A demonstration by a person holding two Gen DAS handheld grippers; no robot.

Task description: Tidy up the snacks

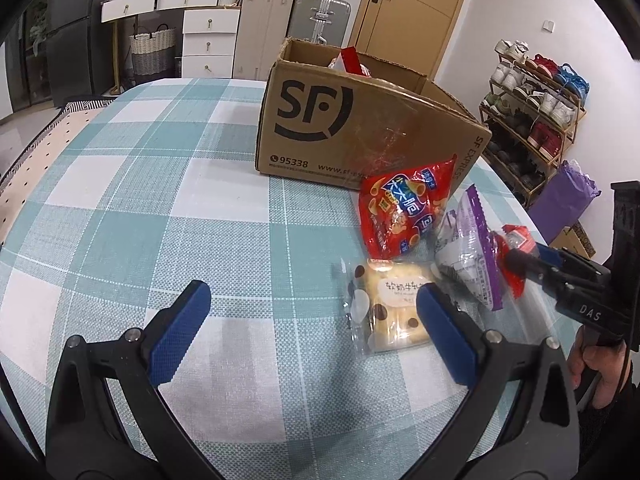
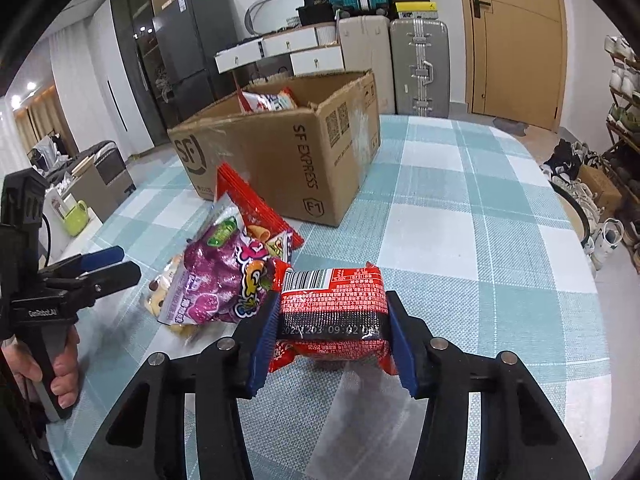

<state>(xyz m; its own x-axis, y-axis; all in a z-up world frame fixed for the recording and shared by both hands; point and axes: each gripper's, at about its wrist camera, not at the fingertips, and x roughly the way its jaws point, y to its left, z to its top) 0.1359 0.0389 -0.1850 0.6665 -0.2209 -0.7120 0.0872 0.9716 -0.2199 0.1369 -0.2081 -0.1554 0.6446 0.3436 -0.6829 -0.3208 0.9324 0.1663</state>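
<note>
Snack pack [image 2: 334, 312] (label half-hidden) sits clamped in right gripper [image 2: 334, 336] jaws; left gripper [image 1: 308, 332] gapes empty.

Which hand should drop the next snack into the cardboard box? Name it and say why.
Right. The right gripper has its jaws already clamped on the red and black snack pack, with the cardboard box open just ahead. The left gripper is open and empty beside the bread packet.

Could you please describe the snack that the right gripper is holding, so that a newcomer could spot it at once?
Start at the cardboard box on the checked tablecloth. In front of it, the right gripper is shut on a red and black packet. Unlike the purple packet beside it, it shows a barcode and a printed date.
</note>
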